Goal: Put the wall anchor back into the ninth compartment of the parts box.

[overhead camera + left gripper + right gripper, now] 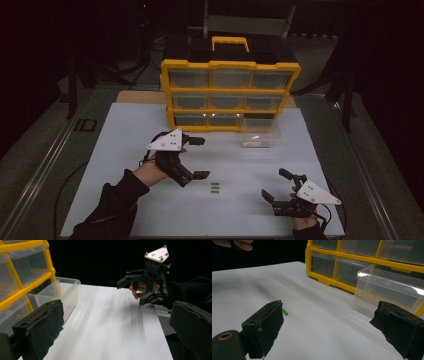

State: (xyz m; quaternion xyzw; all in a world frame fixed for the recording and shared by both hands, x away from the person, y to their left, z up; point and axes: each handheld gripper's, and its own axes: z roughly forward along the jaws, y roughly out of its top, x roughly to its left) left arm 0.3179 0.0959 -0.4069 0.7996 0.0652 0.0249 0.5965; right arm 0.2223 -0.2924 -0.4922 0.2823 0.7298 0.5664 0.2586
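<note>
Green short sticks (215, 187) lie on the white tabletop (150, 210) between your left gripper (197, 157) and right gripper (274, 186), both spread wide. Clear plastic drawer (260, 132) sits pulled out beside the yellow organizer (230, 92).

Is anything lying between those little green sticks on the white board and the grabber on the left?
No. The left hand-held gripper hangs open just beside the green sticks, with only bare white board between them.

Yellow cabinet (230, 64) and clear bin (260, 132) on a white sheet (240, 215).
Three rows of clear drawers under a yellow handle (230, 40); bottom-right slot open, with the bin upright just in front of it.
</note>
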